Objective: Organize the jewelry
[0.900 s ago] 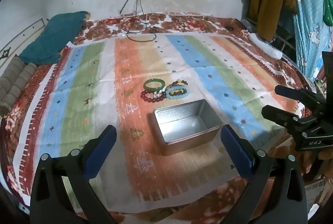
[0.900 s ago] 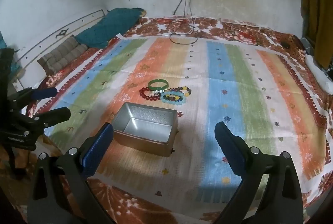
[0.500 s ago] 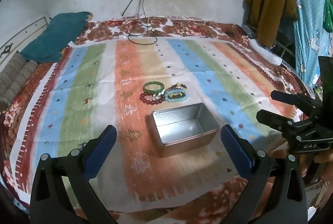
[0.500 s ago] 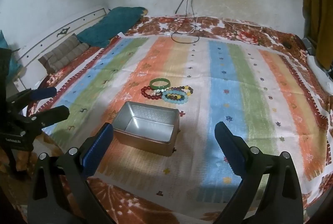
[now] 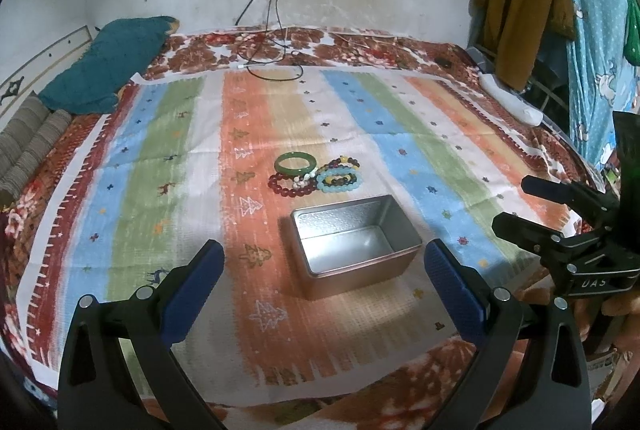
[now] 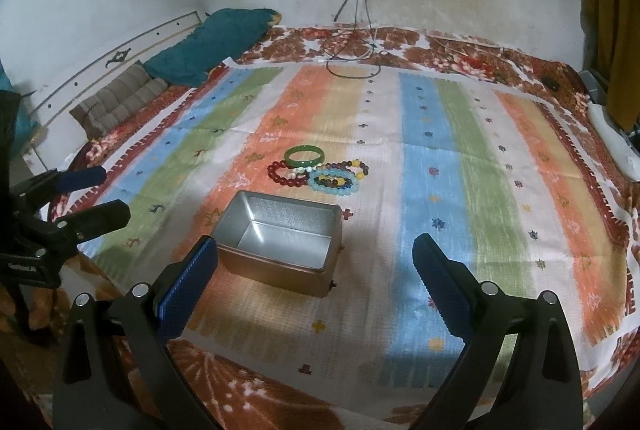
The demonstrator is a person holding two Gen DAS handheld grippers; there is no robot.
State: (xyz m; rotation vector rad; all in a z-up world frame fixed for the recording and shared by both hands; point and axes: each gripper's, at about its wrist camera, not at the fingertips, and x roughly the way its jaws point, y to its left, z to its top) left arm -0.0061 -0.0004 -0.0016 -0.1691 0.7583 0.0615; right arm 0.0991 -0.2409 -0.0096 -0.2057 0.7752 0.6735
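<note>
An empty open metal tin [image 5: 354, 245] sits on the striped cloth; it also shows in the right wrist view [image 6: 282, 243]. Just beyond it lies a cluster of bracelets: a green bangle [image 5: 295, 164] [image 6: 303, 156], a dark red bead bracelet [image 5: 285, 186] [image 6: 283, 174], a light blue bead bracelet [image 5: 340, 180] [image 6: 333, 182] and a mixed dark bead one [image 5: 343, 162]. My left gripper [image 5: 320, 272] is open and empty, near the tin. My right gripper [image 6: 316, 266] is open and empty, also short of the tin. Each gripper shows in the other's view, the right [image 5: 520, 204] and the left [image 6: 104, 194].
The striped cloth [image 5: 168, 166] covers a bed with a floral blanket [image 6: 460, 50]. A teal pillow [image 5: 108, 66] and striped cushion [image 6: 120, 102] lie at the far left. Cables [image 5: 276, 66] hang from a wall socket. Clothes [image 5: 520, 2] hang at the right.
Both views have drawn back and risen slightly, so the tin and bracelets sit a little farther off. Both grippers stay open; nothing on the cloth has moved.
</note>
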